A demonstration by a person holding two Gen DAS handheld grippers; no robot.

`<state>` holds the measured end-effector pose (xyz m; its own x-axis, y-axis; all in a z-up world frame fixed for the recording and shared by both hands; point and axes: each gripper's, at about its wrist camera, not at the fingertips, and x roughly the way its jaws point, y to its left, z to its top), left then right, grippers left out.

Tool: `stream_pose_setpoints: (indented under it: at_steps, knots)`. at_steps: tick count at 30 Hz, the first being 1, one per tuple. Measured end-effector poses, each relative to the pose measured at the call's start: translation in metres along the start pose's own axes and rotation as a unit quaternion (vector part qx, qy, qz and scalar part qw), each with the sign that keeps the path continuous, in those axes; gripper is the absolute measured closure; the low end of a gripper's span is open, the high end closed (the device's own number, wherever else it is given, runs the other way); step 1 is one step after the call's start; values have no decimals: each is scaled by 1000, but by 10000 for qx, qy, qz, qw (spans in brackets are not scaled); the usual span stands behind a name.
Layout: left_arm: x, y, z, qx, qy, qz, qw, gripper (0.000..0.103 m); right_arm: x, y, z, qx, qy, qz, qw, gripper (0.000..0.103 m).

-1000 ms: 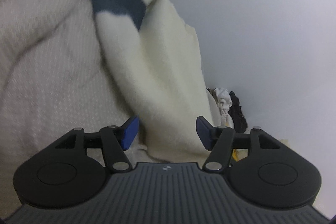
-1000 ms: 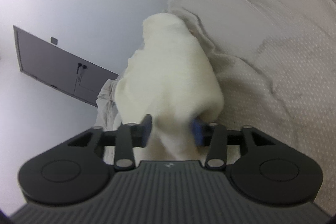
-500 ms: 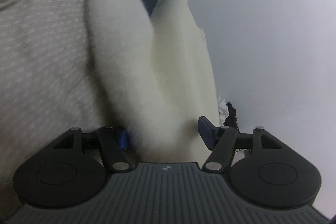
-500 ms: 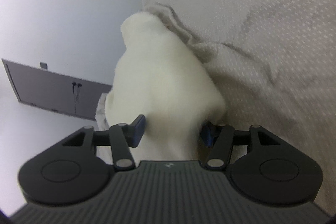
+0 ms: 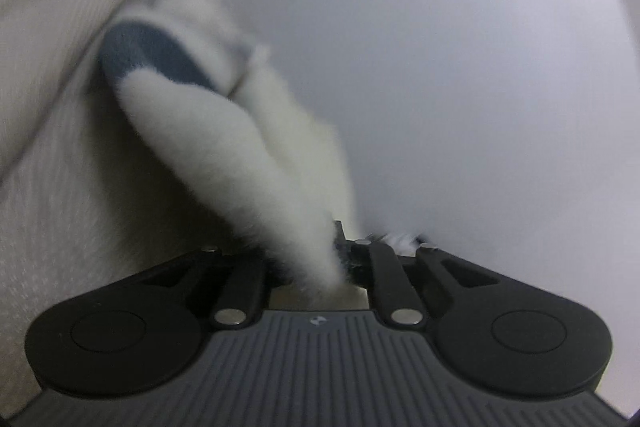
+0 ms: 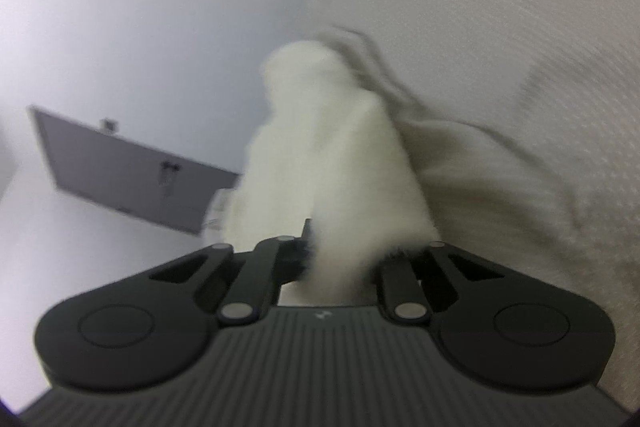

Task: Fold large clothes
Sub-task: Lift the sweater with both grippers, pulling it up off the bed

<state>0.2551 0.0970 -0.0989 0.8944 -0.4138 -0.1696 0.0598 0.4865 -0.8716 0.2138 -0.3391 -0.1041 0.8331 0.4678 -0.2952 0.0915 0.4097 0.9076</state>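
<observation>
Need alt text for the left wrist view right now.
The left gripper, jaws just closed, pinches a fluffy cream fleece garment with a dark blue band. The garment lies against a beige dotted bedcover on the left; a plain pale wall fills the right.

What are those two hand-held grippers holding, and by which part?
Each is shut on the fluffy cream garment: the left hand-held gripper pinches a bunched fold below its blue stripe, the right hand-held gripper a plain cream fold.
</observation>
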Motion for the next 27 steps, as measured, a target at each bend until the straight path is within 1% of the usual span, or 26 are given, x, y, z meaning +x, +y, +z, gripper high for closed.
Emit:
stream_pose_setpoints:
  at_steps: [3,5,7,12,14,16,19,22,26,27]
  knots:
    - [-31,-18,6,90,-210,-170,9996,92,-18,25,-6,-482,-43,353,9982,90]
    - [-48,-29,8,172,-252,-215,9993,92,-32,42,-13,-787,-36,518,9955,90]
    - [-72,-45,6,396,-242,-210,9987,92,-49,55,-17,-1032,-35,634,9926,90]
    - [-119,-76,-5,706,-172,-321,9968,92,-98,71,-22,-1176,-77,973,9883,90]
    - [-144,-85,-14,792,-101,-297,9964,92,-124,72,-30,-1190,-32,1014,9877,90]
    - [-156,-89,-23,805,31,-243,9965,91,-143,70,-33,-1247,40,942,9877,90]
    - [-159,-83,-35,711,316,49,9970,91,-156,64,-39,-1290,176,649,9894,88]
    - [-143,-74,-40,806,539,432,9943,91,-150,49,-37,-1022,326,310,9937,88]
    - [-109,-55,-43,849,787,737,9905,91,-127,39,-32,-764,507,-53,9958,88]
    - [-93,-45,-37,834,827,804,9898,91,-120,36,-32,-727,570,-154,9956,88]
